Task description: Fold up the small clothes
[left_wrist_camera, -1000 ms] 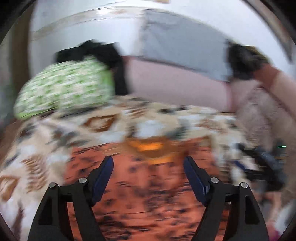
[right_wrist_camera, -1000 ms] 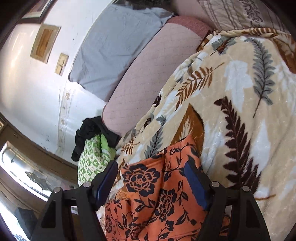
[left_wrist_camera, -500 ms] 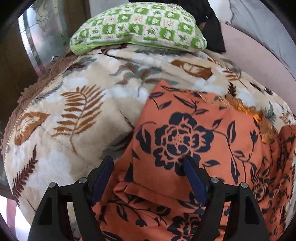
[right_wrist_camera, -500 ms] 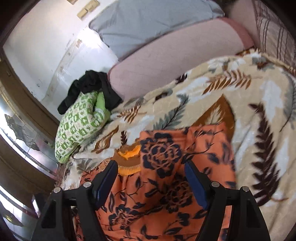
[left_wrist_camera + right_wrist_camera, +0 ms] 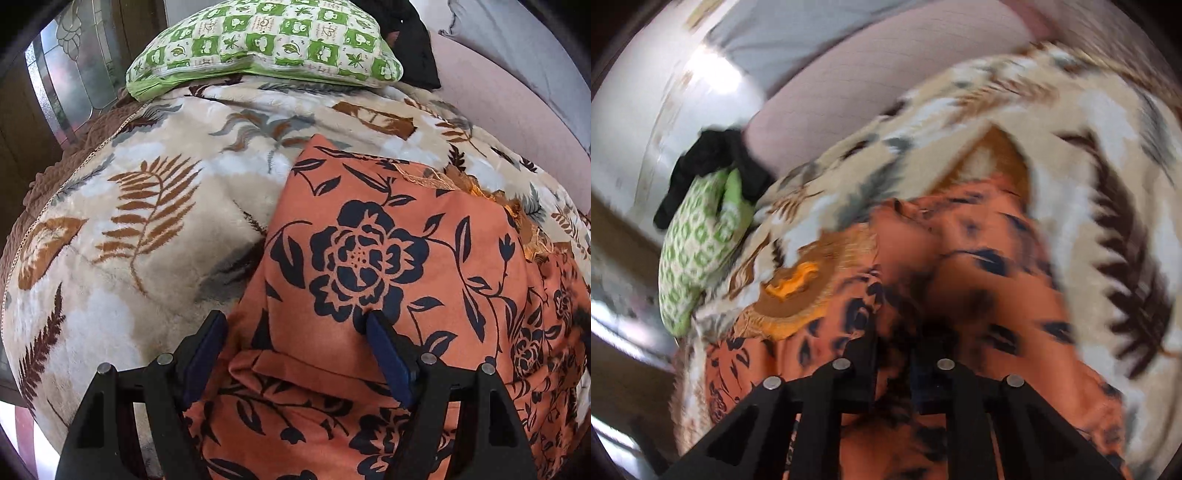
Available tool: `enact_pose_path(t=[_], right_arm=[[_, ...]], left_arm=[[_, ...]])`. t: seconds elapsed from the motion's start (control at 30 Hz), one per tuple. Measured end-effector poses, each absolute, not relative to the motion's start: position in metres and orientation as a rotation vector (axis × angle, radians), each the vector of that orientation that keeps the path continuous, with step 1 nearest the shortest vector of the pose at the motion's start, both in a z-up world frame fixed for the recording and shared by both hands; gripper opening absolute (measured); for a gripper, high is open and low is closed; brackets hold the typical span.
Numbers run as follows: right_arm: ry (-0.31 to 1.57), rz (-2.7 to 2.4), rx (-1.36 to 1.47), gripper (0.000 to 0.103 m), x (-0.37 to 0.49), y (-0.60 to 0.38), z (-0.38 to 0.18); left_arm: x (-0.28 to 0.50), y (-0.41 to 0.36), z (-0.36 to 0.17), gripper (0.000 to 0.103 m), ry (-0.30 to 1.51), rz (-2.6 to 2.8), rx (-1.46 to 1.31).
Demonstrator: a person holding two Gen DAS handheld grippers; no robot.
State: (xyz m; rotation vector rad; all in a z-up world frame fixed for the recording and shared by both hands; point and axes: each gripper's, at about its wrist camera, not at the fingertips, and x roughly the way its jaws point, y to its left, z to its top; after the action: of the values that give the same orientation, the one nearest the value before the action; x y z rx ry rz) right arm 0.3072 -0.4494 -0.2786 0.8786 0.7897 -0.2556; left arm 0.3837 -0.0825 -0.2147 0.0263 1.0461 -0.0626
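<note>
Left wrist view: the left tool [image 5: 295,326] gapes wide over the orange floral garment [image 5: 388,258], lower centre on the leaf-print blanket [image 5: 147,221]. The right tool [image 5: 894,334] has just been closing, pinching that cloth.

The garment [image 5: 388,258] filling the lower right of the left wrist view is orange with dark navy roses, leaves and stems. Under it, the blanket [image 5: 147,221] is cream with brown, rust and grey fern leaves. At the top, the pillow [image 5: 266,37] is checked green and white. Each claw has a black frame; the left claw [image 5: 295,354] has blue pads. In the blurred right wrist view, a black cloth [image 5: 701,166] lies at centre left.
</note>
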Motion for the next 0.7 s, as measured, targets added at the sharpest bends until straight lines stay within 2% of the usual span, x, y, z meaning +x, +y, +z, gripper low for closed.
enact_pose_path(t=[0.17,0.27,0.33,0.37,0.4,0.43,0.53,0.6,0.7], right_arm=[[0.819,-0.311,1.051,0.014,0.255,-0.485,-0.297],[0.742,-0.267,1.094,0.017,0.243,-0.494,-0.284],[0.699,-0.204,1.101,0.027,0.247,-0.498,-0.276],[0.686,-0.176,1.114,0.047,0.249,-0.499,-0.275],[0.67,-0.145,1.139,0.074,0.253,-0.5,-0.275],[0.664,-0.133,1.168,0.08,0.255,-0.501,-0.277],[0.682,-0.16,1.206,0.08,0.259,-0.498,-0.283],[0.702,-0.155,1.209,0.077,0.26,-0.493,-0.284],[0.727,-0.173,1.163,0.065,0.267,-0.483,-0.285]], left_arm=[[0.38,-0.083,-0.213,0.078,1.038,-0.053,0.046],[0.379,-0.081,-0.212,0.078,1.037,-0.045,0.034],[0.379,-0.082,-0.212,0.078,1.036,-0.043,0.039],[0.379,-0.082,-0.213,0.078,1.035,-0.044,0.041],[0.38,-0.082,-0.213,0.078,1.034,-0.044,0.04],[0.38,-0.081,-0.212,0.078,1.034,-0.044,0.037],[0.383,-0.078,-0.213,0.078,1.037,-0.037,0.018],[0.384,-0.077,-0.214,0.078,1.041,-0.031,0.005],[0.385,-0.08,-0.216,0.078,1.043,-0.023,0.008]])
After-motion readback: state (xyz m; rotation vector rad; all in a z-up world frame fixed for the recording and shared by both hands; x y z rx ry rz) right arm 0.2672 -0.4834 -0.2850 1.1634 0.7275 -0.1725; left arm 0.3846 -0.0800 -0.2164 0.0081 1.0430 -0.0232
